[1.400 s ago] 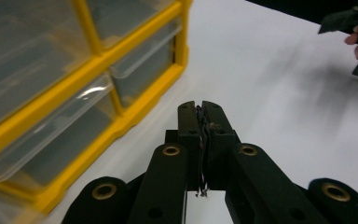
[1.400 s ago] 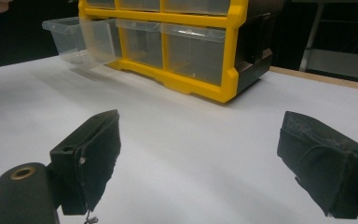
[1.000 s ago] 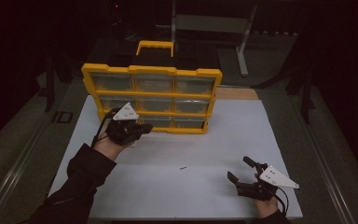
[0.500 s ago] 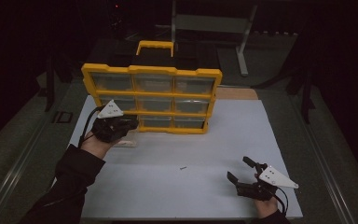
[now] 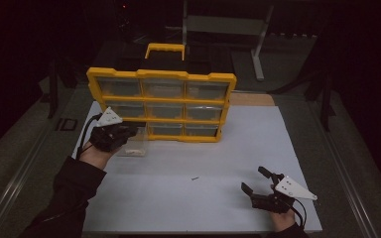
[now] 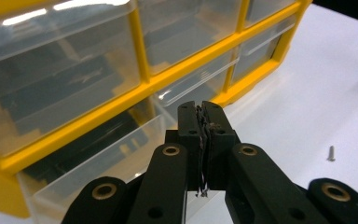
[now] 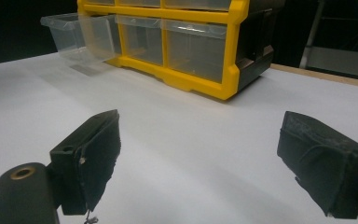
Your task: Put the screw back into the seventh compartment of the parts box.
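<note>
Dim, dark surroundings — the white table [image 5: 188, 198] lit from above; near tool parts blurred.

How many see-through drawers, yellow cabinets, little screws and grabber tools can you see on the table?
Clear drawers: 9, one pulled out at the bottom left
Yellow cabinet: 1
Small screw: 1
Grippers: 2, the left gripper and the right gripper
Total: 13

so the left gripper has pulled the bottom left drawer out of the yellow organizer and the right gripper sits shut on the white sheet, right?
Not quite: the right gripper is open, its jaws wide apart in the right gripper view. The rest holds: the left gripper is shut on the clear drawer, drawn out of the yellow organizer.
</note>
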`<state>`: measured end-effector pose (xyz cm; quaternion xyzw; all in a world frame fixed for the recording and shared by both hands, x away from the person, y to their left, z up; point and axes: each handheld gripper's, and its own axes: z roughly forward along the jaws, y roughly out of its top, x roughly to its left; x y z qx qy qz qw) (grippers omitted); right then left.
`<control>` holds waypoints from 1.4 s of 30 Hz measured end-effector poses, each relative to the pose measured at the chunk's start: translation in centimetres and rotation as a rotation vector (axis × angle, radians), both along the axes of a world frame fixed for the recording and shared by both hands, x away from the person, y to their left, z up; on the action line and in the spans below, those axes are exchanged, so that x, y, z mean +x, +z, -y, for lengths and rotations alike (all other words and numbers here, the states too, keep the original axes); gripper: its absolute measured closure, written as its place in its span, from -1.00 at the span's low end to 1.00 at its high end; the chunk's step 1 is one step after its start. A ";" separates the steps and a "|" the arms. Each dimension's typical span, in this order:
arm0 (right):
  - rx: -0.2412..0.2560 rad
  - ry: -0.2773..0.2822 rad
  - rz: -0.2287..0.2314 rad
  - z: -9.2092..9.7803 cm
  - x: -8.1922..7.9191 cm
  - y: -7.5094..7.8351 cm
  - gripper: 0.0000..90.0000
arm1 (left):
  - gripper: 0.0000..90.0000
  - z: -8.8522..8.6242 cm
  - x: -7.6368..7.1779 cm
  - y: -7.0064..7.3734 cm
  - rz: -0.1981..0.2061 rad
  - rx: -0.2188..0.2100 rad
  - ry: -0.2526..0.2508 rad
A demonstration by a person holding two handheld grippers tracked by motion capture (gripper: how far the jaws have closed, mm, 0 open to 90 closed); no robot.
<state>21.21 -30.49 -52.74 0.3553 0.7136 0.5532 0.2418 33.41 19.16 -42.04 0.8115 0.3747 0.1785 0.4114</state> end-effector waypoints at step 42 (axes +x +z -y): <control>0.000 -0.002 -0.001 0.1 -0.1 0.0 -0.71 | 0.13 -1.5 2.4 -2.3 -0.183 0.024 0.191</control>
